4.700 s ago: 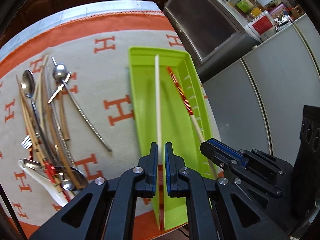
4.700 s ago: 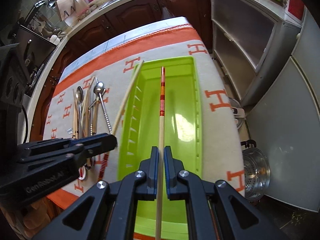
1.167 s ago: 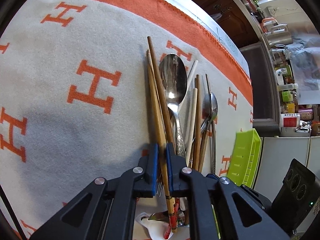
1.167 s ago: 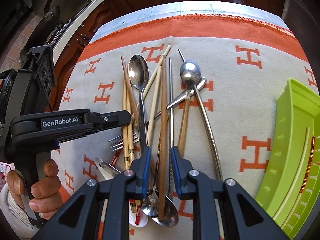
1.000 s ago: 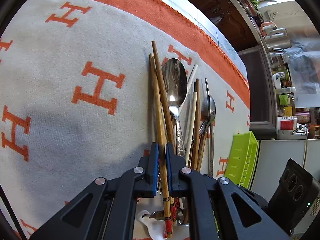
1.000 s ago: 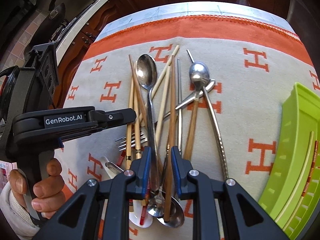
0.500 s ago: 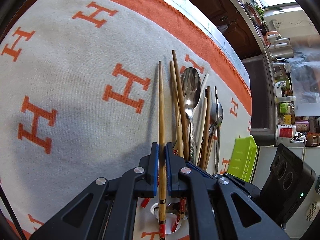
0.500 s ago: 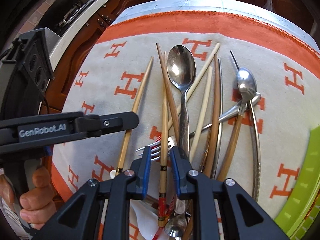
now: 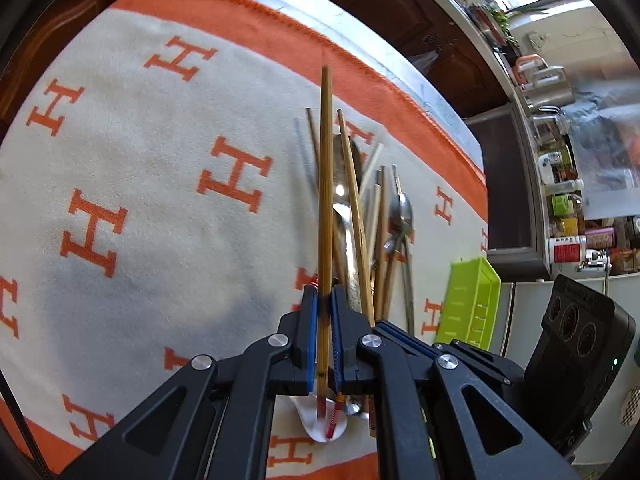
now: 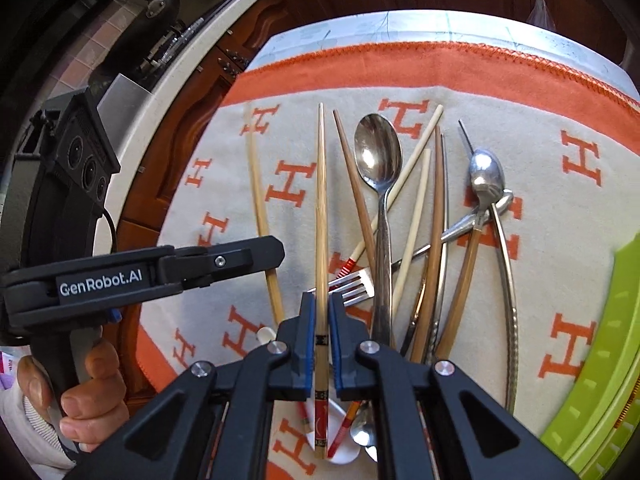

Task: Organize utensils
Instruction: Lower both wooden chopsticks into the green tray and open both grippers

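Note:
My left gripper is shut on a bamboo chopstick and holds it lifted above the pile; it also shows in the right wrist view, with its chopstick beside it. My right gripper is shut on a second bamboo chopstick with a red patterned end. The utensil pile lies beneath: a large steel spoon, a fork, brown chopsticks, pale chopsticks and a twisted-handle spoon. The green tray is at the right.
An orange-bordered cloth with H marks covers the table. A white ceramic spoon lies under my right gripper. The green tray also shows small in the left wrist view. Cabinets and a cluttered counter stand beyond the table.
Both grippers have closed on bamboo chopsticks from the pile and lifted them. The left chopstick rose and swung over the pile; the right jaws went from open to shut.

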`<state>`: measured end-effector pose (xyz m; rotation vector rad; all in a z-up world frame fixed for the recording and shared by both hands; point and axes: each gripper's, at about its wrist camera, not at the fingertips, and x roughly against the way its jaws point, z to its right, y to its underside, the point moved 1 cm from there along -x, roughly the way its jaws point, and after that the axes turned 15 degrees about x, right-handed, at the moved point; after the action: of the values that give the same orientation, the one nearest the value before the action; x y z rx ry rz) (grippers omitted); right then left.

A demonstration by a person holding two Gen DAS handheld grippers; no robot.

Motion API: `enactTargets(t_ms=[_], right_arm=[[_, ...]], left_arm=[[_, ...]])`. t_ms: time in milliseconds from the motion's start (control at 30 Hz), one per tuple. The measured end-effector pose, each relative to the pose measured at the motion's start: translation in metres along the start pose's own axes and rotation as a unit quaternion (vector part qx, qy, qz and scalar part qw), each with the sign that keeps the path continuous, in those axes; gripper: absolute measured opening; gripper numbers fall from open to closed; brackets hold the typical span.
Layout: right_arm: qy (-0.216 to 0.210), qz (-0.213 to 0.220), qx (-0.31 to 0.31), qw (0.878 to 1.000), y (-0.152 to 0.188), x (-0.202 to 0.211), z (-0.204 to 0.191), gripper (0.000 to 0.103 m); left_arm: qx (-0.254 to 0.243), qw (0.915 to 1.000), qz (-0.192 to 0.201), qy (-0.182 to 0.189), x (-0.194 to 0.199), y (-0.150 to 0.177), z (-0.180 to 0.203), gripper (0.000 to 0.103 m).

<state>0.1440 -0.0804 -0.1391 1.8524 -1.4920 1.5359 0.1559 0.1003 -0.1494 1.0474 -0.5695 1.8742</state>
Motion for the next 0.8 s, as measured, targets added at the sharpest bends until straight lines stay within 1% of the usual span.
enactTargets(t_ms=[133, 267, 467, 633, 700, 800], right_arm=[[-0.002, 0.013, -0.003, 1.000, 0.010, 0.021, 0.000, 0.006], [0.005, 0.021, -0.001, 1.000, 0.025, 0.043, 0.000, 0.006], [0.014, 0.037, -0.012, 0.999, 0.059, 0.078, 0.003, 0.006], [0.015, 0.061, -0.037, 0.997, 0.090, 0.108, 0.007, 0.006], [0.017, 0.070, -0.047, 0.996, 0.102, 0.120, 0.009, 0.006], [0.030, 0.084, -0.067, 0.994, 0.120, 0.139, 0.016, 0.006]], left_arm=[[-0.033, 0.9994, 0.008, 0.000, 0.014, 0.020, 0.019, 0.004], [-0.073, 0.9973, 0.011, 0.003, 0.025, 0.047, 0.039, 0.004], [-0.123, 0.9923, 0.012, 0.013, 0.044, 0.087, 0.062, 0.004], [-0.160, 0.9869, 0.003, 0.017, 0.058, 0.118, 0.084, 0.004], [-0.175, 0.9843, -0.007, 0.022, 0.063, 0.128, 0.093, 0.004], [-0.199, 0.9792, -0.026, 0.030, 0.057, 0.146, 0.119, 0.004]])
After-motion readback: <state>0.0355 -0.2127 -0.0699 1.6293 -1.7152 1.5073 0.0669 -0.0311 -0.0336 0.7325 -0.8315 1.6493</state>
